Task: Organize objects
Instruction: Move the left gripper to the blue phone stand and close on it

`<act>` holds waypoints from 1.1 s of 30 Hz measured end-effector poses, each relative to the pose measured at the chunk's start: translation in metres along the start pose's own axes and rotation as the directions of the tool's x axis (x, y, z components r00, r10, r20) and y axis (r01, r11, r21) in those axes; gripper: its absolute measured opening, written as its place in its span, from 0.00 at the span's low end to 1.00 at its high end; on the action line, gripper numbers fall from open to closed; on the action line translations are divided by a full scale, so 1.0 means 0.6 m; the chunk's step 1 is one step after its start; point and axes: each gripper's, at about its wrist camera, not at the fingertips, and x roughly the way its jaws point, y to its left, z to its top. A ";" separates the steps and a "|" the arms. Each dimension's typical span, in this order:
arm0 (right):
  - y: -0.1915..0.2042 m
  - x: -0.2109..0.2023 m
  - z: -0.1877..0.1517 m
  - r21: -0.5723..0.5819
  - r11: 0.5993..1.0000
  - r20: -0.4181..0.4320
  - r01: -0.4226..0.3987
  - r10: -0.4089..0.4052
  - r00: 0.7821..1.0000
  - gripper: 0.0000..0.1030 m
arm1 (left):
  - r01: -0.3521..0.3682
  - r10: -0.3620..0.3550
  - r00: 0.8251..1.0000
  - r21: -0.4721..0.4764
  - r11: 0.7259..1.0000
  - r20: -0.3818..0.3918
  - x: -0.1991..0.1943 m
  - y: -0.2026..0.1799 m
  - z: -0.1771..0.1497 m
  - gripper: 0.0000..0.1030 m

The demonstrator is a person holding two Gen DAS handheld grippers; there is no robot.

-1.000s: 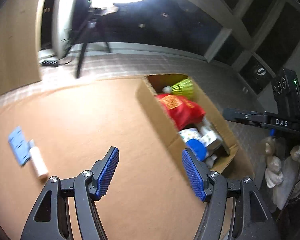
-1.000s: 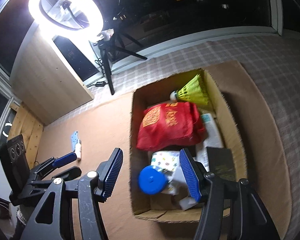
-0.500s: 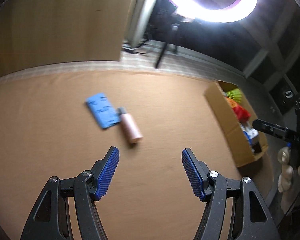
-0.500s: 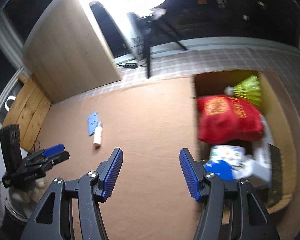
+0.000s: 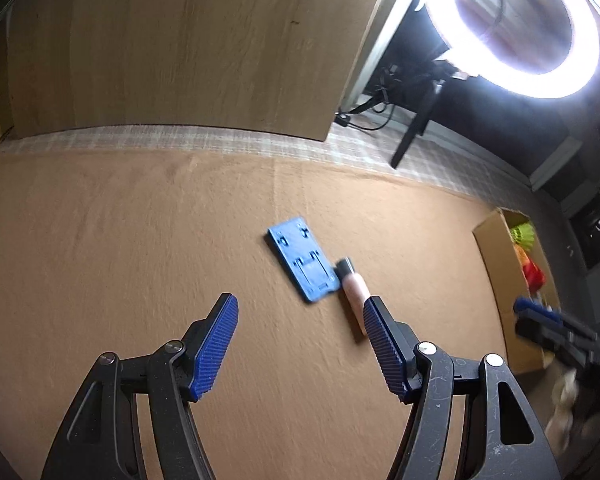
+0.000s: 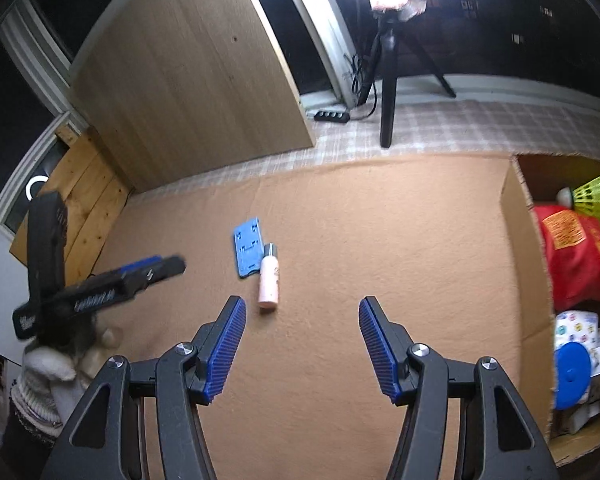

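A flat blue plastic plate (image 5: 303, 260) (image 6: 247, 253) lies on the tan mat, and a small pink bottle with a dark cap (image 5: 352, 286) (image 6: 269, 278) lies touching its edge. My left gripper (image 5: 300, 314) is open and empty above the mat; its right finger hides the bottle's lower end. My right gripper (image 6: 302, 316) is also open and empty, with the bottle just beyond its left finger. A cardboard box (image 6: 518, 248) (image 5: 496, 264) on the right holds a red bag (image 6: 580, 256), a yellow shuttlecock (image 6: 594, 196), a blue lid (image 6: 572, 374) and other small packs.
A wooden panel (image 5: 180, 48) leans upright behind the mat. A ring light on a tripod (image 6: 388, 92) and a power strip (image 6: 332, 116) stand on the checked floor beyond. A gloved hand (image 6: 48, 360) holds the left gripper at the mat's left side.
Both grippers have swung left, away from the box and toward the blue plate and bottle, which now sit near the centre of each view. Both stayed open and empty.
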 end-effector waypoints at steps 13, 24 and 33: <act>-0.038 0.011 -0.031 0.093 0.993 -0.062 0.068 -0.062 0.996 0.53 | -0.112 0.104 0.989 -0.067 0.992 -0.108 0.149 -0.022 0.099 0.65; -0.087 -0.004 -0.041 0.161 0.984 -0.061 0.077 -0.068 0.996 0.53 | -0.218 0.215 0.965 -0.008 0.976 -0.149 0.219 -0.050 0.103 0.62; -0.094 -0.004 -0.040 0.165 0.983 -0.074 0.080 -0.068 0.995 0.53 | -0.240 0.241 0.962 0.023 0.970 -0.131 0.218 -0.049 0.092 0.49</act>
